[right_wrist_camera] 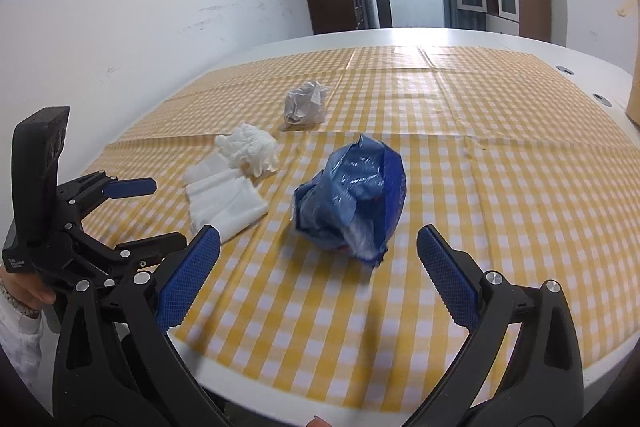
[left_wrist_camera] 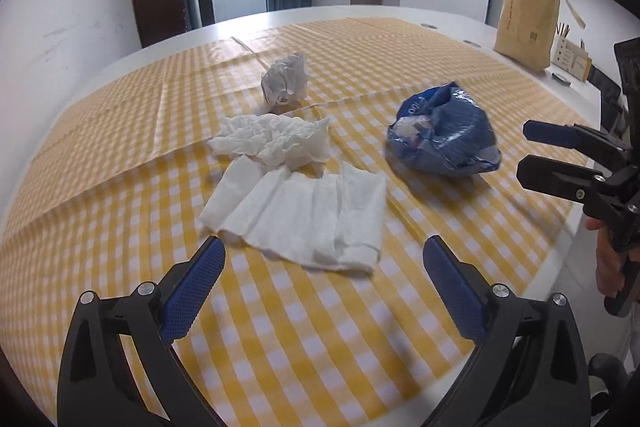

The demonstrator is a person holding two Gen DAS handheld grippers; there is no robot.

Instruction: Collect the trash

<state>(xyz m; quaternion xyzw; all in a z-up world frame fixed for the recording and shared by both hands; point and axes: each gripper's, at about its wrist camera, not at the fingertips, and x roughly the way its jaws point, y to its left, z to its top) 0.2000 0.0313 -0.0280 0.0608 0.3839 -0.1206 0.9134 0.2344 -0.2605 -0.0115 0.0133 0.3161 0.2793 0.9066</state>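
Observation:
A flat white paper napkin [left_wrist_camera: 304,215] lies just ahead of my open left gripper [left_wrist_camera: 322,259], which is empty. Behind it lie a crumpled white tissue [left_wrist_camera: 276,141] and a crumpled grey paper ball [left_wrist_camera: 286,77]. A crumpled blue plastic bag [left_wrist_camera: 442,131] sits to the right. In the right wrist view the blue bag [right_wrist_camera: 352,197] lies just ahead of my open, empty right gripper [right_wrist_camera: 318,247]. The napkin [right_wrist_camera: 224,199], tissue [right_wrist_camera: 250,149] and paper ball [right_wrist_camera: 304,105] lie to its left and beyond. Each gripper shows in the other's view, left gripper [right_wrist_camera: 160,211], right gripper [left_wrist_camera: 528,147].
A yellow-and-white checked cloth [left_wrist_camera: 120,131] covers the white table [left_wrist_camera: 500,31]. A brown paper bag [left_wrist_camera: 528,15] stands at the far right of the table, with a small box of pencils [left_wrist_camera: 572,55] beside it. Cabinets and a window stand behind.

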